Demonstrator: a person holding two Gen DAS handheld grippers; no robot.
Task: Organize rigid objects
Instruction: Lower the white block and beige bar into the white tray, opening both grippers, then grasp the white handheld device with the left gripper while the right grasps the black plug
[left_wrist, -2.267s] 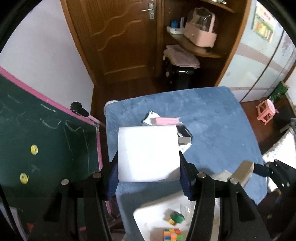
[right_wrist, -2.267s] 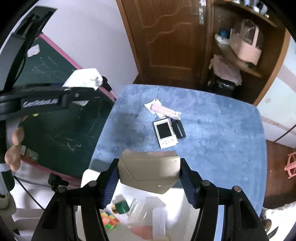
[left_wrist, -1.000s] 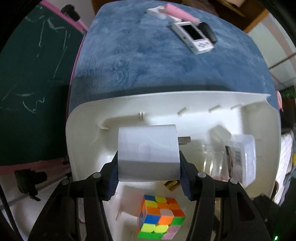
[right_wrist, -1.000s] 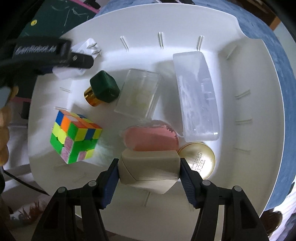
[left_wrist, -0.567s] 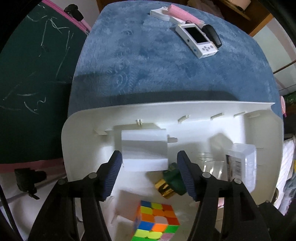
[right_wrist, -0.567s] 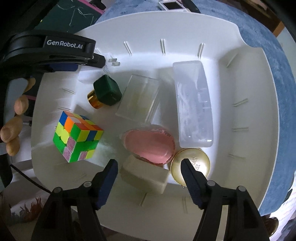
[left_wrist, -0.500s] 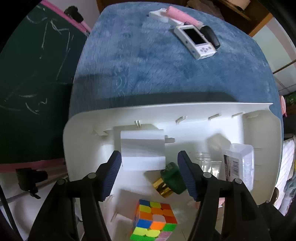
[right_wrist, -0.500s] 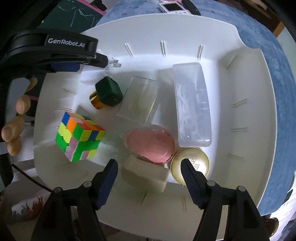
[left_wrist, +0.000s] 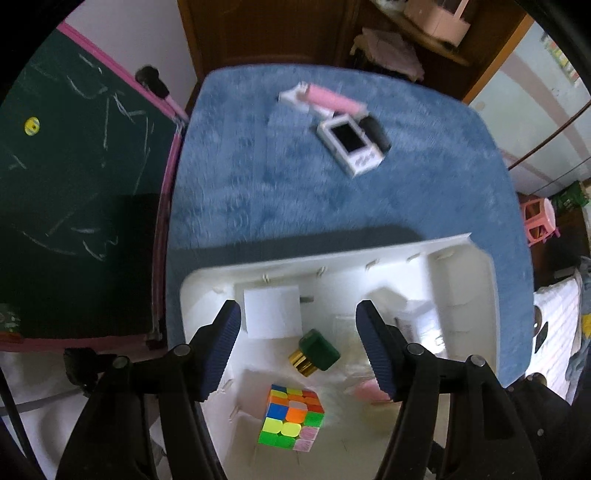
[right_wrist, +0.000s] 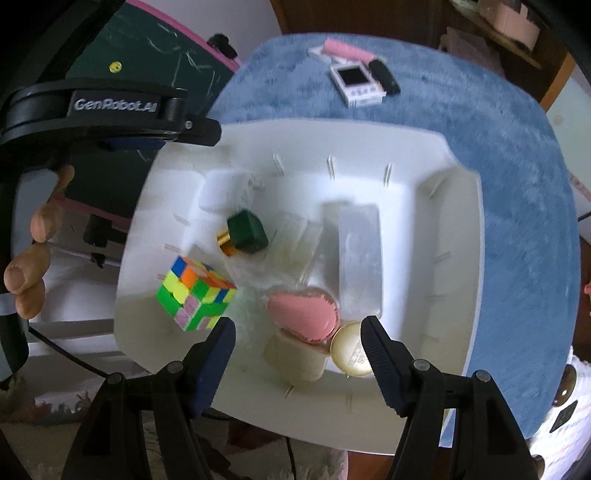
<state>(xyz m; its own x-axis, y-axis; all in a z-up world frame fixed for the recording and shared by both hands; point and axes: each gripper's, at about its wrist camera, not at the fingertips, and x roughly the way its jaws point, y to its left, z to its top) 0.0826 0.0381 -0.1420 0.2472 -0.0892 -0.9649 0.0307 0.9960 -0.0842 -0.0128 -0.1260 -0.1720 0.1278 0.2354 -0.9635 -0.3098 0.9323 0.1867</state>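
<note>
A white bin (left_wrist: 476, 266) stands on the near end of the blue plush table (left_wrist: 295, 192). My left gripper (left_wrist: 298, 308) hangs open above the bin; the white charger block (left_wrist: 272, 312) lies free below, between its fingers and apart from them. My right gripper (right_wrist: 298, 323) is open too, above the beige box (right_wrist: 295, 356) that rests beside a pink oval (right_wrist: 304, 314) and a gold tin (right_wrist: 351, 350). A colour cube (right_wrist: 195, 291), a green-capped bottle (right_wrist: 245, 232) and a clear case (right_wrist: 360, 254) lie in the bin as well.
At the table's far end lie a white handheld console (left_wrist: 351, 142), a pink stick (left_wrist: 332, 99) and a black oblong (left_wrist: 376, 131). A chalkboard (left_wrist: 74, 184) stands to the left. A pink stool (left_wrist: 539, 221) is at the right. A hand (right_wrist: 33, 258) holds the left gripper's body.
Both grippers opened, let the white charger block and the beige box go into the bin, and then rose away from them. The table's far end has come into view.
</note>
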